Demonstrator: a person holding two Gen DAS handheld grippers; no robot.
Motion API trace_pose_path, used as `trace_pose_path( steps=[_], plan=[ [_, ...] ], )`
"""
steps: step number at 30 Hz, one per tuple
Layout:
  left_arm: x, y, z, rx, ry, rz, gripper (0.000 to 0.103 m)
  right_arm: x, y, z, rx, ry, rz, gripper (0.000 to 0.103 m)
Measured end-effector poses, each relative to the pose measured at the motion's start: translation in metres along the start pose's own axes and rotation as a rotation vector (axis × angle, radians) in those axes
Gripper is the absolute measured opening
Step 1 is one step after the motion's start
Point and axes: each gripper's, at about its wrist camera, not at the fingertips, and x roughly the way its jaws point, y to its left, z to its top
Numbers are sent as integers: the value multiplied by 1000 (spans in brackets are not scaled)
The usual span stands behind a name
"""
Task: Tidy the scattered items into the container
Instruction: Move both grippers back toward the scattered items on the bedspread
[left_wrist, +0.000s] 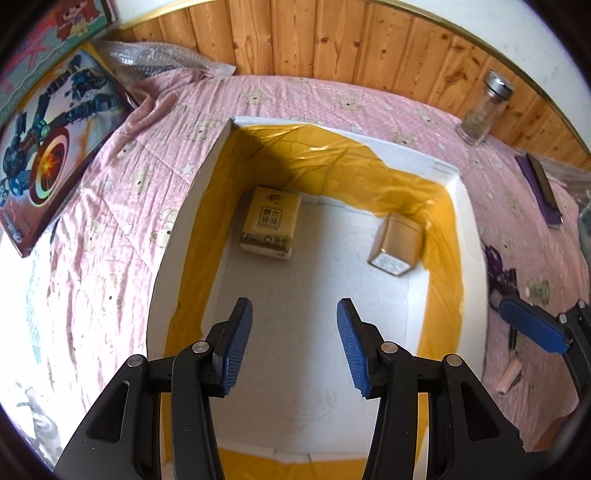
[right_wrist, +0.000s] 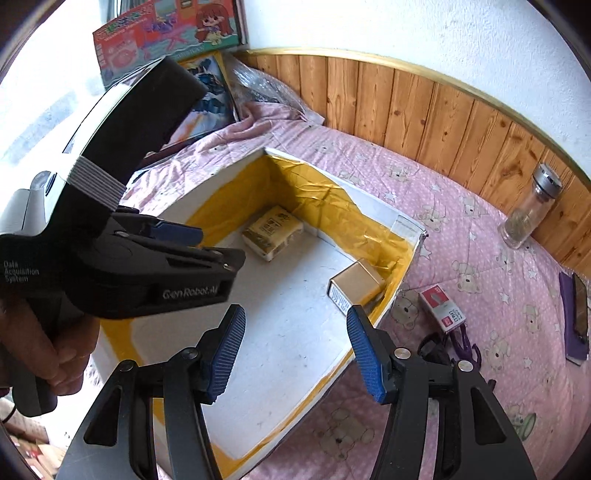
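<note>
The box (left_wrist: 207, 173) is a white foam container lined along its walls with yellow film, lying on the pink bear-print bed (left_wrist: 110, 236); its long axis runs away from the left wrist camera toward the wood-panelled wall (left_wrist: 332, 40). Inside, near the far left corner, lies a tan tissue pack (left_wrist: 267, 221), flat, long axis also pointing toward the wall. A gold tin (left_wrist: 397, 242) lies tipped on its side against the right wall, its pale end facing the near side.

The left gripper (left_wrist: 294, 347) hangs over the box's bare floor, jaws wide and holding nothing. The right gripper (right_wrist: 295, 350) hangs over the box's near right rim, jaws likewise wide and bare.

Out on the bed, just beside the box's right wall, lie a red-and-white carton (right_wrist: 441, 304) and a purple cord (right_wrist: 463, 341). A glass jar (right_wrist: 530, 212) with a silver lid stands upright near the wall.
</note>
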Motion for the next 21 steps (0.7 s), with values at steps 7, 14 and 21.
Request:
trace_pose_path(
  steps=[7, 14, 21],
  plan=[
    [-25, -8, -24, 27, -23, 11, 51, -21, 12, -19, 4, -20, 5, 59],
    [-47, -12, -50, 43, -46, 2, 51, -48, 22, -43, 16, -53, 10, 59],
    [-66, -30, -83, 97, -56, -18, 51, -66, 28, -74, 38, -69, 14, 59]
  ],
)
